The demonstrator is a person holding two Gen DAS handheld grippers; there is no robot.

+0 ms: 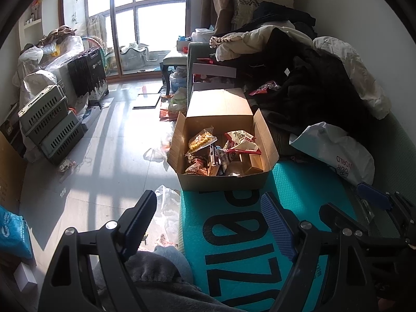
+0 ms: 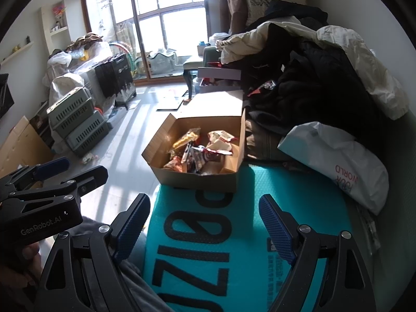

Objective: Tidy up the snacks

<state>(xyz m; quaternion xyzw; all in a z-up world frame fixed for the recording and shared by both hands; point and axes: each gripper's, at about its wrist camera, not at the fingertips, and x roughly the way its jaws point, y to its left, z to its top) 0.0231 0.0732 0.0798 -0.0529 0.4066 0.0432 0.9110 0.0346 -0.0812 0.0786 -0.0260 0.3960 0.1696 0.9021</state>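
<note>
A: Grippers first, quick. What are they doing?

B: Left gripper (image 1: pixel 208 218) is hanging with its jaws spread wide, gripping nothing. Right gripper (image 2: pixel 205 218) is doing the same, wide apart and empty. Both are hovering over the teal mat (image 1: pixel 234 234) with black lettering.

A: Where are the snacks sitting?

B: Snack packets (image 1: pixel 221 150) are lying jumbled inside the open cardboard box (image 1: pixel 223 182), which is resting on the mat's far end, just past both grippers.

A: Anything beyond?

B: A white bag (image 2: pixel 338 161) is lying right of the box, dark clothes (image 2: pixel 312 91) are piling behind, and green crates (image 1: pixel 52 124) are stacking up across the floor near the window (image 1: pixel 145 13).
</note>
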